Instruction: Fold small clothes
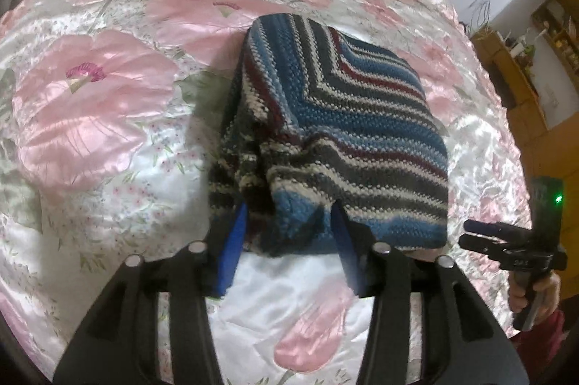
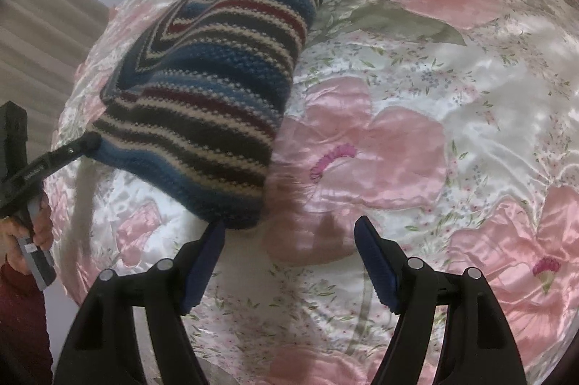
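**Striped knit garment, folded, on bed**

One small knitted garment (image 1: 336, 131) (image 2: 202, 88), chunky stitch. Stripes of blue, dark grey, cream and maroon; the upper face shows them meeting in a chevron, the near part shows them running straight across. Folded into a compact, roughly rectangular bundle of several layers. Layered edges are exposed along its left side in the left wrist view. Near edge looks raised off the bedspread; contact underneath not visible.

Soft indoor light; satin bedspread (image 1: 108, 131) shows glare. Fisheye bends edges, corners vignette black. Slight overall blur.
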`<state>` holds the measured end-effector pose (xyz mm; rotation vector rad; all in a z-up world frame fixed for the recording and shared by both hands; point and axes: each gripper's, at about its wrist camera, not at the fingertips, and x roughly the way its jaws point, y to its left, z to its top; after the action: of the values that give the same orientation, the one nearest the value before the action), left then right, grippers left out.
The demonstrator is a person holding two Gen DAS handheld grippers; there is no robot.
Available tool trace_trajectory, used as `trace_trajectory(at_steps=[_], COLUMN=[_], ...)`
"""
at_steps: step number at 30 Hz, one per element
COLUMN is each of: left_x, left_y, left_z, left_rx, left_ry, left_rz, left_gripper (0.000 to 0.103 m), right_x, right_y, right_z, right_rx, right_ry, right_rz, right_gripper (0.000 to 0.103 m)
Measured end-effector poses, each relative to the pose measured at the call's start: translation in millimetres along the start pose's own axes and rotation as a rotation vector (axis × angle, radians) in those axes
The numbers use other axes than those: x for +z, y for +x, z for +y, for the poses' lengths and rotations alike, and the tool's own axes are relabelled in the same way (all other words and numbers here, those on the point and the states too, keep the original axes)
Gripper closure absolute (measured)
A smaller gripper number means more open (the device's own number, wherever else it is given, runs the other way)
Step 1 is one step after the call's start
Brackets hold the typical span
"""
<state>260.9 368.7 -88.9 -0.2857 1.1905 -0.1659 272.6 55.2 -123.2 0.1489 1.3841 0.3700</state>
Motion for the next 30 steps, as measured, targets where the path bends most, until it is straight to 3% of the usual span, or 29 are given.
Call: trace_trajectory(at_steps=[2,4,9,16,21,23,25,30], left_x=[-1.2,-3.0,-8.5,-7.3,-6.9,-7.4,-7.7,-13.0], left_y=[0.6,-0.7,5.8,14.8,19.2,18.5,16.1,16.9], left_z=[4.4,15.2,36.5,35.0,40.9,40.0,38.7,34.0], left_rx=[-0.006,0.0,-0.018,0.0,-0.018,-0.02,-0.025,-0.024], left_ry=[-0.006,-0.02,-0.072,-0.042,-0.068,-0.067,-0.064,-0.037], left_rz=[0.001,-0.006,0.0,0.006,0.02,0.021,0.02,0.021], left_gripper=[0.089,0.091,0.091,0.089,0.086,0.086,0.086,0.085], right_x=[0.5,0.2,4.9,19.5,21.4,19.3,16.4,9.1], right_y=[0.2,-0.9,3.9,33.3,57.0,59.7,50.6,34.5], right_z=[1.6,3.1,2.1,10.9,12.7,10.6,12.5,13.7], right_rx=[0.0,0.004,0.077,0.164,0.226,0.257,0.281,0.262], right_ry=[0.006,0.006,0.062,0.119,0.157,0.181,0.171,0.185], right_rz=[0.002,0.0,0.011,0.048,0.082,0.087,0.071,0.048], right_gripper=[0.028,0.028,0.028,0.029,0.052,0.073,0.079,0.08])
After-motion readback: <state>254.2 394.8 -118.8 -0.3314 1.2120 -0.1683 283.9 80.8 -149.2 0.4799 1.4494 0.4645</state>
